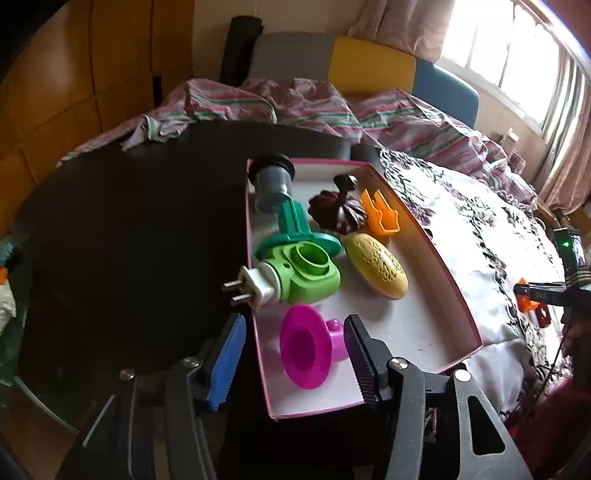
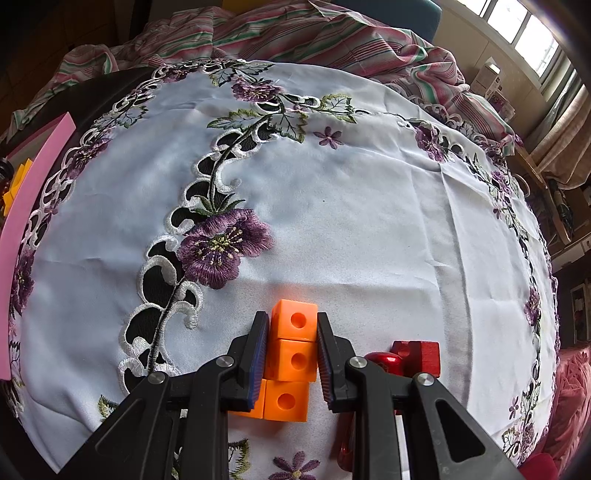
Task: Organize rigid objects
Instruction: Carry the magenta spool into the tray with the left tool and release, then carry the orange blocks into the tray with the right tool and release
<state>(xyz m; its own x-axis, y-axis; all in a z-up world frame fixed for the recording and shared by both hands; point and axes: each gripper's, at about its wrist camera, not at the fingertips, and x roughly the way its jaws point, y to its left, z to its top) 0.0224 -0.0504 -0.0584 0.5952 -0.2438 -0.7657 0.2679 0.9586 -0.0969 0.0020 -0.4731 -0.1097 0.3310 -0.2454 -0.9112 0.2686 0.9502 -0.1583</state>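
two claws: the left gripper (image 1: 295,350) stands apart around a magenta funnel (image 1: 308,349) lying in the pink box (image 1: 458,295); the right gripper (image 2: 291,350) pinches joined orange cubes (image 2: 294,343) on the embroidered cloth (image 2: 369,221). the funnel could roll, and the overhanging cubes could twist loose when lifted.

Bright window (image 1: 517,55) top right w/ pinkish curtain (image 1: 399,26). Wood-panel wall (image 1: 74,74) at left. Grey, yellow, blue chair backs (image 1: 369,62) behind dark round bench (image 1: 129,203). Striped cloth (image 1: 295,107) bunched along far edge.
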